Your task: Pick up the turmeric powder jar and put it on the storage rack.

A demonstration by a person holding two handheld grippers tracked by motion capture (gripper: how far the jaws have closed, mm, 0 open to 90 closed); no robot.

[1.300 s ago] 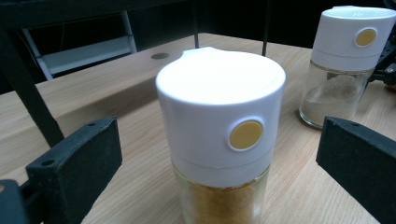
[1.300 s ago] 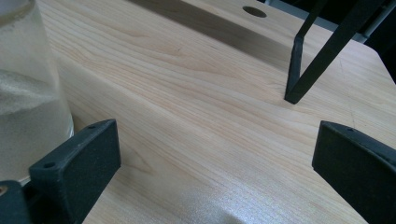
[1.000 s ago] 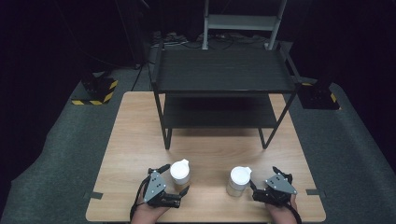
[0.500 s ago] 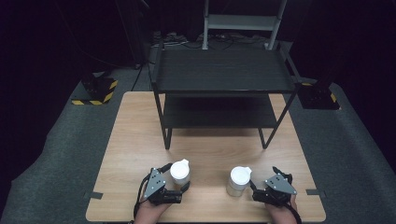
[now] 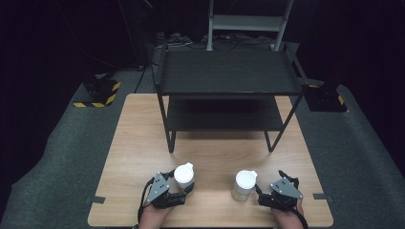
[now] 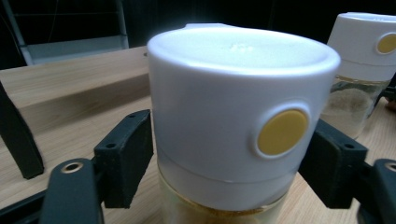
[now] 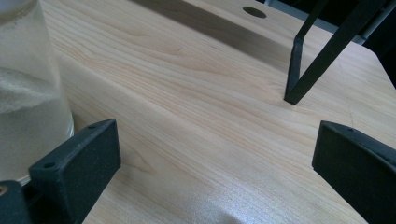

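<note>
White plastic formed the lid of the left jar [image 6: 243, 107], and a round yellow button sat on its side. This jar stood between the jaws of the left gripper [image 5: 184, 190], with one black pad on each side of it, low at the band where the lid met the clear glass. The pads were very near to the jar, but from the left gripper view it was hard to say if they pressed it already or only framed it; I judged that they were not yet closed. The jar rested upright on the wooden table [image 5: 215, 152], directly ahead of this gripper.

The right gripper [image 5: 261, 193] was wide open, its jaws spread far apart with bare wood between them. The right jar [image 5: 244, 184] was not between them: it stood just beside the gripper's left jaw, upright, with pale powder inside the glass. Beyond both grippers, further across the table, stood the black two-level shelf [image 5: 229, 81], and one of its thin legs was seen ahead of the right gripper.

The step in hand seemed to be the taking of the two jars, one for each gripper. The left side called only for a firm closing of the jaws on the body of the jar. The right gripper needed first a sideways shift toward its left, so the jar came between the pads, and then closing.
</note>
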